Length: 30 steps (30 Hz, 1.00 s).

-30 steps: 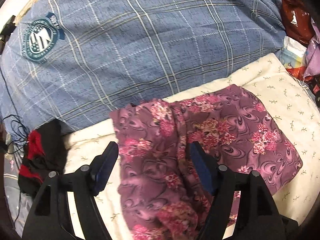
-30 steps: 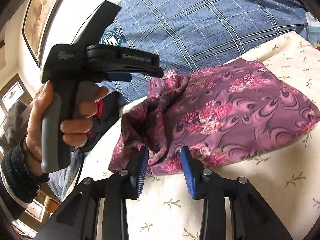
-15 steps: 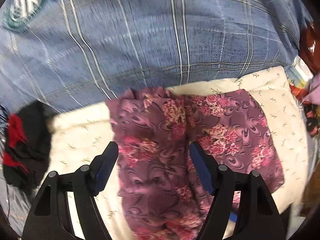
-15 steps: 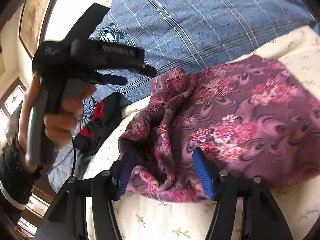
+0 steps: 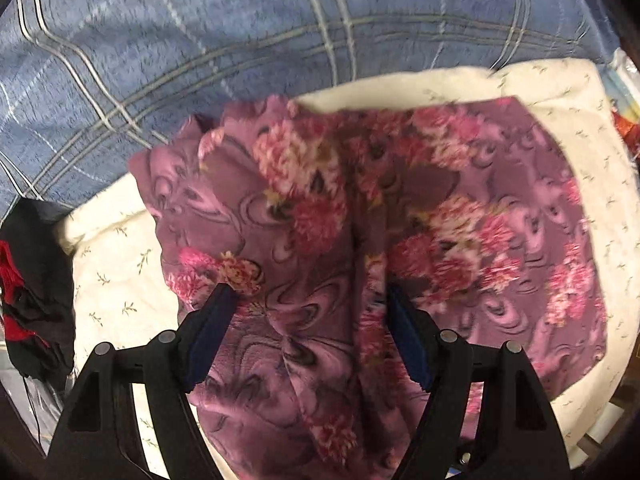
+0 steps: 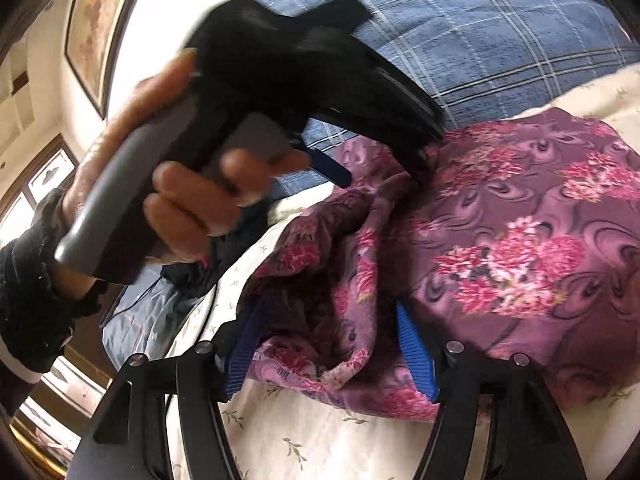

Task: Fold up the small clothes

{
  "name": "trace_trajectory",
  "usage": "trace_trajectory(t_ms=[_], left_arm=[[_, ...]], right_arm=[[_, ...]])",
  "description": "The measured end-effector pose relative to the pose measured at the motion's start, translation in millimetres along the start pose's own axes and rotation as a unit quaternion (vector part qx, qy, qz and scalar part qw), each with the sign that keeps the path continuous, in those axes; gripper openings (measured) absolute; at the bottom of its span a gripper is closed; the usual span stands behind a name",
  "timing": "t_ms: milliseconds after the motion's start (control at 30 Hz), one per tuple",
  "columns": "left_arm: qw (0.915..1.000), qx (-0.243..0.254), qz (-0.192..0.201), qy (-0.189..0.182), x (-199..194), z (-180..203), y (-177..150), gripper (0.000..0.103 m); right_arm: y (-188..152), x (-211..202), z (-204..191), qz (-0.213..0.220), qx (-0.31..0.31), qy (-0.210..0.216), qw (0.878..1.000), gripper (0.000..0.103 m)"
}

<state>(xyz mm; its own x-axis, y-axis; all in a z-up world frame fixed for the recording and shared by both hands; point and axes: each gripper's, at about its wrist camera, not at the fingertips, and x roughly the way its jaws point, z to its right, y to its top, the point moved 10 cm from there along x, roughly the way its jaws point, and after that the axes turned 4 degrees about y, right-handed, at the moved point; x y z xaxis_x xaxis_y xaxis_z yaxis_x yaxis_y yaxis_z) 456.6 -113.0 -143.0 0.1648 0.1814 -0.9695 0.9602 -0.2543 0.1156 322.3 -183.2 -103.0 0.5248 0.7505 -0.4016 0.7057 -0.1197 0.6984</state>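
A purple garment with pink flowers (image 5: 460,208) lies rumpled on a cream sprigged cloth (image 5: 116,264). My left gripper (image 5: 310,292) points steeply down at it, open, with a raised lengthwise fold between its fingers. In the right wrist view a hand holds that left gripper (image 6: 380,168) over the garment's far bunched corner. My right gripper (image 6: 330,320) comes in low at the near edge of the garment (image 6: 520,248). Its jaws are opening, and a bunched lump of the cloth sits between the blue pads (image 6: 414,344) without being pinched.
A blue plaid blanket (image 5: 280,40) lies beyond the cream cloth. A black and red garment (image 5: 28,300) is heaped at the left edge, with a thin cable near it. Colourful packets (image 5: 624,120) sit at the far right. A framed picture (image 6: 100,20) hangs on the wall.
The left gripper tipped downward and sank closer to the garment. The right gripper's jaws widened and pushed forward around the garment's bunched near edge.
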Motion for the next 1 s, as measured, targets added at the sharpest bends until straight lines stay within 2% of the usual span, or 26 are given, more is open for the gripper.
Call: trace_trajectory(t_ms=[67, 133, 200, 267, 333, 400, 467, 533, 633, 800, 900, 1000], left_arm=[[1.0000, -0.003, 0.003, 0.007, 2.7, -4.3, -2.1, 0.075], [0.9998, -0.018, 0.009, 0.000, 2.1, -9.5, -5.5, 0.062], [0.9990, -0.037, 0.013, -0.019, -1.0, -12.7, -8.1, 0.035], [0.9969, -0.059, 0.020, -0.048, -8.8, -12.5, -12.2, 0.017], [0.9959, -0.067, 0.043, -0.043, -22.1, -12.9, -15.1, 0.015], [0.9940, -0.068, 0.076, -0.041, -42.6, -8.5, -15.1, 0.013], [0.9922, -0.071, 0.093, -0.045, -58.7, -4.4, -16.4, 0.013], [0.9892, -0.076, 0.106, -0.066, -74.8, 5.4, -16.5, 0.013], [0.9866, -0.062, 0.117, -0.095, -91.9, 39.6, -12.2, 0.013], [0.9879, -0.021, 0.109, -0.107, -81.7, 108.3, -2.7, 0.013], [0.9912, -0.018, 0.083, -0.102, -52.9, 126.3, 1.5, 0.014], [0.9921, -0.021, 0.081, -0.093, -46.0, 127.1, 5.1, 0.017]], right_arm=[[0.5, 2.0, -1.9, 0.000, -0.004, 0.000, 1.000, 0.068], [0.3, 5.0, 0.5, 0.002, -0.013, -0.016, 1.000, 0.066], [-1.5, 7.7, 2.2, 0.000, -0.018, -0.026, 1.000, 0.054], [-2.6, 12.0, 2.4, -0.008, -0.013, -0.016, 1.000, 0.005], [0.4, 8.5, 7.4, 0.000, 0.007, -0.007, 1.000, 0.005], [7.7, -3.1, 9.7, 0.018, 0.045, 0.018, 0.999, 0.004], [16.4, -18.9, 12.2, 0.040, 0.077, 0.045, 0.995, 0.004], [25.6, -38.1, 15.9, 0.066, 0.103, 0.060, 0.991, 0.004], [33.5, -70.1, 36.9, 0.098, 0.139, 0.059, 0.984, 0.004], [28.5, -118.4, 90.6, 0.133, 0.213, 0.032, 0.967, 0.004], [19.3, -133.1, 120.6, 0.135, 0.258, 0.014, 0.956, 0.004], [12.2, -130.8, 131.8, 0.120, 0.274, 0.001, 0.954, 0.004]])
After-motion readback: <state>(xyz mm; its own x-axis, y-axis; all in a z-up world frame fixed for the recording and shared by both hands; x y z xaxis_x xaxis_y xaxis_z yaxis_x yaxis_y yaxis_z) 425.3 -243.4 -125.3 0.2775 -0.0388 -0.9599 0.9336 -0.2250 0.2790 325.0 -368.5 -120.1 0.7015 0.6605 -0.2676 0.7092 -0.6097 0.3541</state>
